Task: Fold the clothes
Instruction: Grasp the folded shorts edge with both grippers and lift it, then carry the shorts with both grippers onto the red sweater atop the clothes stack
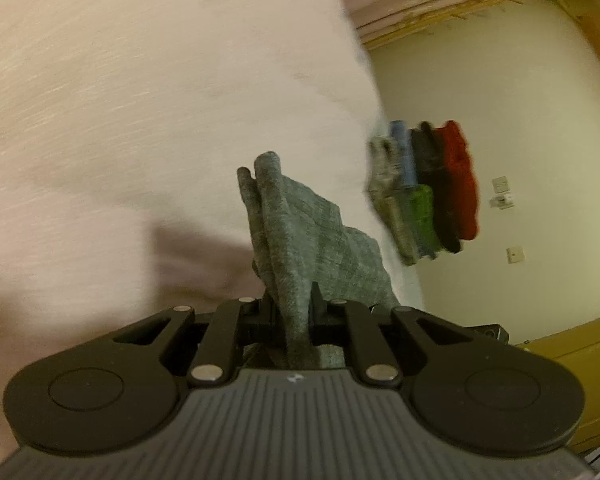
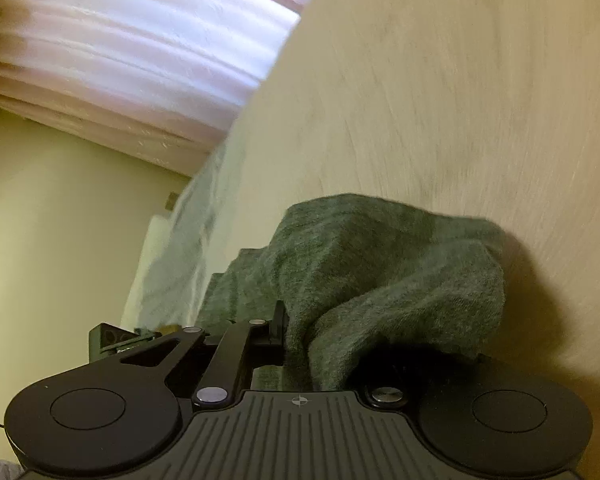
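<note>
A grey knit garment (image 1: 300, 240) is pinched in my left gripper (image 1: 292, 304), which is shut on a bunched fold that sticks up past the fingers. The same grey garment (image 2: 380, 272) drapes over my right gripper (image 2: 300, 328), which is shut on it; the cloth hides the right finger. Both grippers hold the garment above a pale wooden table (image 1: 140, 120), which also fills the right wrist view (image 2: 440, 100). Both views are motion-blurred.
A stack of folded clothes (image 1: 424, 192) in red, black, green, blue and grey lies at the table's far edge. A pale patterned cloth (image 2: 180, 256) hangs along the table edge. Pink curtains (image 2: 140, 52) and cream walls (image 1: 520, 100) lie behind.
</note>
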Action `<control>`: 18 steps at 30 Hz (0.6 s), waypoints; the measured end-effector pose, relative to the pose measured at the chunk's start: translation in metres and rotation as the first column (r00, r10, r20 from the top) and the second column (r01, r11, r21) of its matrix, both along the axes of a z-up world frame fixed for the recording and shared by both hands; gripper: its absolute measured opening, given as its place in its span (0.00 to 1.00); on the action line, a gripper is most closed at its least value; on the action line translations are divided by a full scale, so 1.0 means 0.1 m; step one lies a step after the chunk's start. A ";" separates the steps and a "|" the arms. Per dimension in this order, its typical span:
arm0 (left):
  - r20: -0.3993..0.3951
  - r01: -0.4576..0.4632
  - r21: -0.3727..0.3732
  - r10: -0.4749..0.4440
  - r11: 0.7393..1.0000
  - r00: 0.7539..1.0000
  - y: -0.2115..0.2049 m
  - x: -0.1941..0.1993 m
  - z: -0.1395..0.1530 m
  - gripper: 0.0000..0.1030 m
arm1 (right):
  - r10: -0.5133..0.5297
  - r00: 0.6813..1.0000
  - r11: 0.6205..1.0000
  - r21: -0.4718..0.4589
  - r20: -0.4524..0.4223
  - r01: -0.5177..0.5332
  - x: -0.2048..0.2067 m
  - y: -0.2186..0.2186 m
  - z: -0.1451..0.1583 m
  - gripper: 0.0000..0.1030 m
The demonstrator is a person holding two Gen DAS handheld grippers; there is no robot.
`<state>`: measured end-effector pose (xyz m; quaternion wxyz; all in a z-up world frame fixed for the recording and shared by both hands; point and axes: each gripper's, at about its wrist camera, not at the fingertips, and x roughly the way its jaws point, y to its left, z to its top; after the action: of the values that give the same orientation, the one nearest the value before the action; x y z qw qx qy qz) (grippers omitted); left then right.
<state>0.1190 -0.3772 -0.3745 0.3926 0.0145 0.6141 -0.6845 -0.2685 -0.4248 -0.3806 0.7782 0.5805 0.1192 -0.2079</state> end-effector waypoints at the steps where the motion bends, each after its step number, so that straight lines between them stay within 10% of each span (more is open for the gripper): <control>1: 0.004 0.000 -0.016 0.000 1.000 1.000 -0.04 -0.14 0.13 0.09 | -0.003 1.000 1.000 -0.010 -0.001 0.003 -0.10 -0.04 0.11 0.09; 18: -0.090 0.085 -0.208 -0.106 0.975 0.990 -1.52 -3.55 1.69 0.09 | -0.183 0.977 0.952 -0.266 -0.109 0.149 -3.10 -1.25 2.11 0.09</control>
<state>-0.2355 -0.5294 -0.2055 0.3273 -0.0307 0.5586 -0.7615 -0.5784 -0.5501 -0.1698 0.8169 0.4678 0.0934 -0.3242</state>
